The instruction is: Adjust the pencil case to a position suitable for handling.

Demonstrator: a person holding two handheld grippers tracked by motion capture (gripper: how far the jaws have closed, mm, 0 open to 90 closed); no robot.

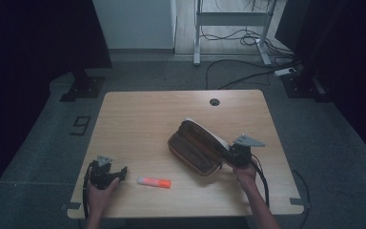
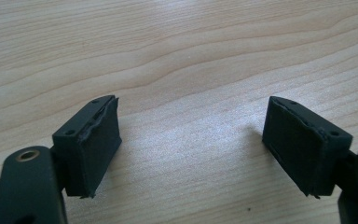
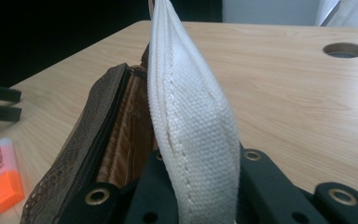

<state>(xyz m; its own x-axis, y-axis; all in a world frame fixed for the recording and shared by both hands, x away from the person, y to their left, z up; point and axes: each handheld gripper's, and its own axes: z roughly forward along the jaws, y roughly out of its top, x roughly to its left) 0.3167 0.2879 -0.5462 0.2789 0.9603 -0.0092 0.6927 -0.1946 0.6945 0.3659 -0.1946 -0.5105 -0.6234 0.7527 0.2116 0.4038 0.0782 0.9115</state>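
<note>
I see the wooden bench (image 1: 138, 124) under both hands; a brown pencil case (image 1: 194, 149) lies open right of centre, its white flap (image 3: 193, 121) pinched in my right gripper (image 1: 232, 155), jaws clamped on it; my left gripper (image 2: 191, 140) rests near the front left corner, jaws wide apart over bare wood; an orange highlighter (image 1: 154, 182) lies between the two grippers

I'm at a pale wooden table (image 1: 138, 119) with a round cable hole (image 1: 214, 101) near its far edge. Grey floor (image 1: 43, 143) all round, cables (image 1: 248, 76) trailing upper right, dim light, white wall (image 1: 133, 21) up top.
</note>
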